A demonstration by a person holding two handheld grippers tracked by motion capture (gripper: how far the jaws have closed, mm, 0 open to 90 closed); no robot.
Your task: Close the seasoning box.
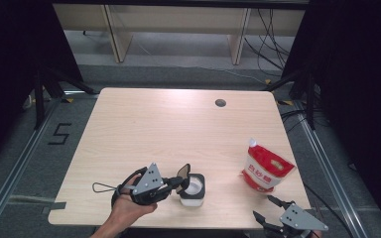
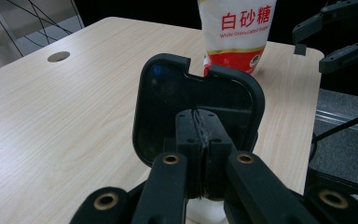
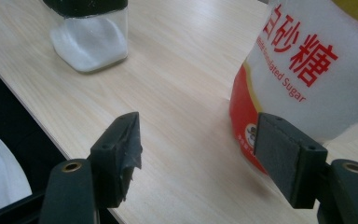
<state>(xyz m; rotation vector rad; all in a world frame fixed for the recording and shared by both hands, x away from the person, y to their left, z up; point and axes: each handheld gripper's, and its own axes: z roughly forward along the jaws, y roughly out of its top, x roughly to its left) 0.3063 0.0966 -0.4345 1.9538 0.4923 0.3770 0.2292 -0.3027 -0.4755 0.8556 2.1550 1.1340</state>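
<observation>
Left hand-held gripper [image 1: 178,182] pinched the jar's flip lid [image 2: 198,112] up; right hand-held gripper [image 1: 269,208], jaws spread, would next grasp the sugar bag [image 1: 265,171]

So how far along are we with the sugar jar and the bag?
Done: the black lid is swung up, so the glass jar stands open with white sugar inside. In hand: the left tongs are shut on the lid's edge. Left: the right tongs are open beside the sugar bag, not gripping it; nothing is being poured.
</observation>
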